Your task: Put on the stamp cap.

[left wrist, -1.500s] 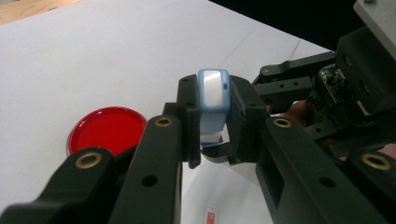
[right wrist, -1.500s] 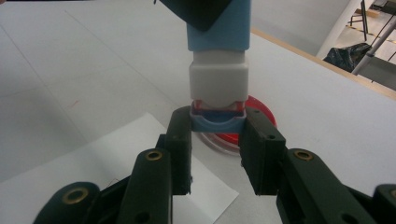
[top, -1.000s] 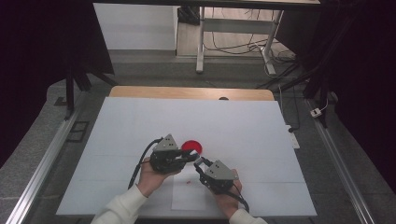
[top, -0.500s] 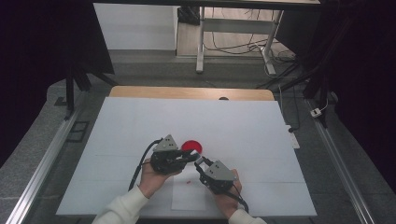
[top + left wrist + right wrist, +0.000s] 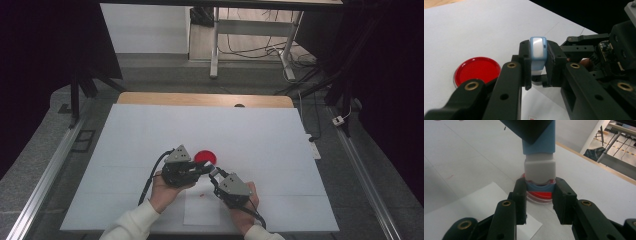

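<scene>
Blue-and-white plastic block [image 5: 538, 53] clenched by left gripper [image 5: 537, 67], right gripper [image 5: 539, 196] gripping its end, glossy red round dish [image 5: 477, 71]

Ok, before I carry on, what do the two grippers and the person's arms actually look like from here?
Both grippers, the left gripper and the right gripper, are black, with two blocky jaws on linked arms pinned by brass-coloured rivets. Each carries a grey three-cornered plate on top and trails a black cable. The person wears white sleeves.
</scene>
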A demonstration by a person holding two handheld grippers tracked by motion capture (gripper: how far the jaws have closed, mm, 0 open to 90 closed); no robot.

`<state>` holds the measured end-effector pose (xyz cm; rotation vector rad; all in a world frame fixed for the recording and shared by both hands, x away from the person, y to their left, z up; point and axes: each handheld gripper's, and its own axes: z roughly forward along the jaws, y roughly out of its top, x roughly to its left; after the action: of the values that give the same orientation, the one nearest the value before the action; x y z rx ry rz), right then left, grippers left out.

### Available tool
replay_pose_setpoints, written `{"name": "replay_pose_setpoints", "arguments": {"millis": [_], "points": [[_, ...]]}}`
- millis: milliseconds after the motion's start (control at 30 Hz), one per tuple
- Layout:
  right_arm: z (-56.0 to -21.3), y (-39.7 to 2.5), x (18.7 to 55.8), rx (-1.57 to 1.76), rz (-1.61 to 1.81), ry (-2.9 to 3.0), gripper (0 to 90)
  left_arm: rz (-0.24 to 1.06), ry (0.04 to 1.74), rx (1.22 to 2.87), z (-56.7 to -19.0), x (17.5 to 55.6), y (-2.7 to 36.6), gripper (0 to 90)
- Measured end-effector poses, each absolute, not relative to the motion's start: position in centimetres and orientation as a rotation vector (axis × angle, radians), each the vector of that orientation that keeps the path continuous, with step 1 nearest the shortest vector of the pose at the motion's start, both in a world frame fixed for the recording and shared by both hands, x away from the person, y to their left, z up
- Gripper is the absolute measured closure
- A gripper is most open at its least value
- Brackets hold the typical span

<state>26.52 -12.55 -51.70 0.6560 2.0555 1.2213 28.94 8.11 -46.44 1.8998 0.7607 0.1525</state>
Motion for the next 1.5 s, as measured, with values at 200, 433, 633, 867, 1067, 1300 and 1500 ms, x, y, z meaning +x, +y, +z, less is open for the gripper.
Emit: {"name": "replay_pose_setpoints", "arguments": {"millis": [200,433,633,867,1067,1300,1500], "points": [[-51.69,-12.49,26.47,0.648,1.201,2.063,65.7,0.129,0.768,1.898,-46.59,29.12,8.22,76.0],[-51.63,-12.46,26.43,0.631,1.199,2.070,65.9,0.116,0.769,1.897,-46.72,29.18,8.22,76.1],[-51.48,-12.52,26.39,0.613,1.202,2.073,66.0,0.098,0.768,1.898,-46.87,29.30,8.23,76.2],[-51.38,-12.58,26.40,0.618,1.208,2.075,65.9,0.093,0.769,1.899,-47.00,29.32,8.13,76.2],[-51.52,-12.61,26.65,0.617,1.192,2.105,65.7,0.094,0.773,1.901,-47.00,29.45,8.33,76.1],[-51.68,-12.67,26.90,0.601,1.198,2.123,64.8,0.096,0.770,1.905,-47.02,29.49,8.35,76.0],[-51.75,-12.75,27.13,0.603,1.201,2.156,56.8,0.106,0.765,1.898,-46.88,29.44,8.44,76.0]]}}
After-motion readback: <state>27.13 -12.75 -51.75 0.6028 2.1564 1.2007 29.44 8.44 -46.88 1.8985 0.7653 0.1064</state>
